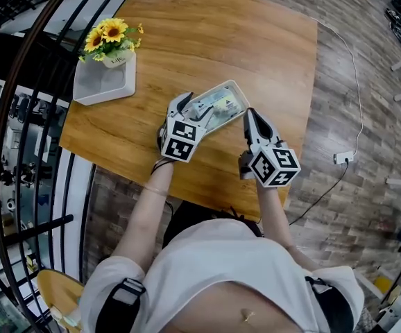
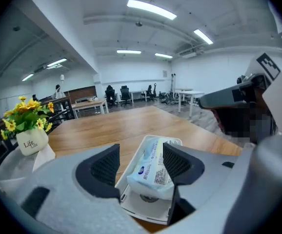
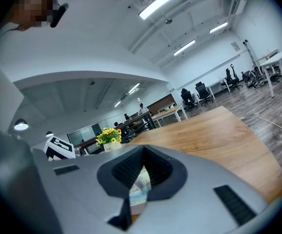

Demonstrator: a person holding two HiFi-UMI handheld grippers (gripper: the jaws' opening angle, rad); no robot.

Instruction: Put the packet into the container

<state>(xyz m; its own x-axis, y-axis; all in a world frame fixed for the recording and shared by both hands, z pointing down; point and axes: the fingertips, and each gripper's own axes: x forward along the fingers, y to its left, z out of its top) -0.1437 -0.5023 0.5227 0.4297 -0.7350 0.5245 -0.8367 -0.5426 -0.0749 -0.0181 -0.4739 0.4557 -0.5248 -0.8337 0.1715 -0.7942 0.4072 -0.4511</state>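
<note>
one soft packet point(image 2: 154, 168) in rect white container point(image 2: 142, 204) btwn spread left tongs point(image 2: 140, 164); right tongs point(image 3: 139, 175) pressed together.

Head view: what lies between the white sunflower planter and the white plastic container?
Bare wooden tabletop, then the left gripper at the white container's end, in the head view.
</note>
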